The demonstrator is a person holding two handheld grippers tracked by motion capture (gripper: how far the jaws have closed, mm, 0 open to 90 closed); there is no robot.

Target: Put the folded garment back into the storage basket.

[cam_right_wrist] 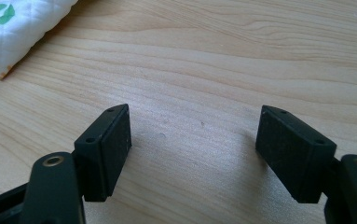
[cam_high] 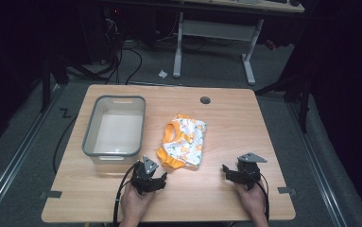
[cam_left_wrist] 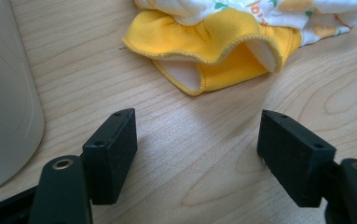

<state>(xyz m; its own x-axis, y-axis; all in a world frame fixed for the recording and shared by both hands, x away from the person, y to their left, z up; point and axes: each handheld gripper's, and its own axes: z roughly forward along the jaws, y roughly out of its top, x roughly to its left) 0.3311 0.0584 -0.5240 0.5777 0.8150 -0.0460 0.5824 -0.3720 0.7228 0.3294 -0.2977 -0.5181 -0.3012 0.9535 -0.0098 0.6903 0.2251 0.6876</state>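
A small crumpled garment (cam_high: 183, 141), white with an orange print and yellow-orange trim, lies in the middle of the wooden table (cam_high: 226, 118). Its yellow hem (cam_left_wrist: 213, 46) sits just ahead of my left gripper (cam_left_wrist: 197, 140), whose jaws stand wide apart over bare wood. In the high view the left gripper (cam_high: 151, 176) rests near the front edge, just below the garment. My right gripper (cam_high: 237, 174) is at the front right, open with nothing between its jaws (cam_right_wrist: 195, 140). A white corner of the garment (cam_right_wrist: 13, 32) shows at its upper left.
A grey plastic tub (cam_high: 115, 125) stands on the table's left half; its pale wall (cam_left_wrist: 3, 102) fills the left edge of the left gripper view. A round cable hole (cam_high: 205, 100) lies near the back edge. Beyond the table stands a white desk frame (cam_high: 214, 42) on a dark floor.
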